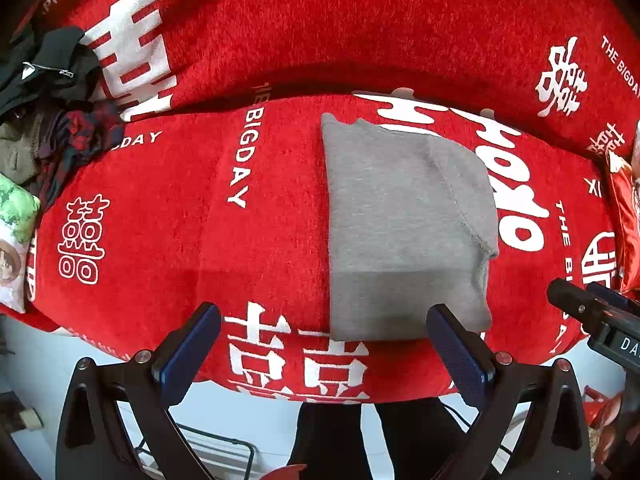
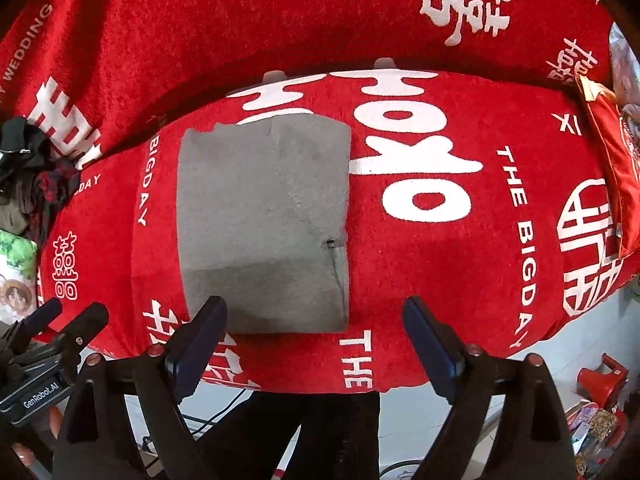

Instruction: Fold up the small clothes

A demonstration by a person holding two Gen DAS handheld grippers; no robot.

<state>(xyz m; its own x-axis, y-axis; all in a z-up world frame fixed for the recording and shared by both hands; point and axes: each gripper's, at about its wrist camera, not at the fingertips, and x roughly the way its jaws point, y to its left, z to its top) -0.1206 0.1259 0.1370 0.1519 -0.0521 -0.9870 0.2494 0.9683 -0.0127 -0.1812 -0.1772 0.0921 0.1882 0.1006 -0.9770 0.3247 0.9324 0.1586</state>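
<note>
Left wrist view shows you the folded grey knit garment [image 1: 404, 224] lying flat on the red plush blanket with white lettering [image 1: 180, 208], its long axis running away from you toward the sofa back, a stitched seam curving down its right side. Your left gripper [image 1: 324, 344] has its jaws spread wide and holds nothing, the garment's near edge lying just ahead between the blue-padded fingers. Your right gripper [image 2: 316, 336] is equally wide and empty, with the cloth [image 2: 264, 224] ahead toward its left finger.
</note>
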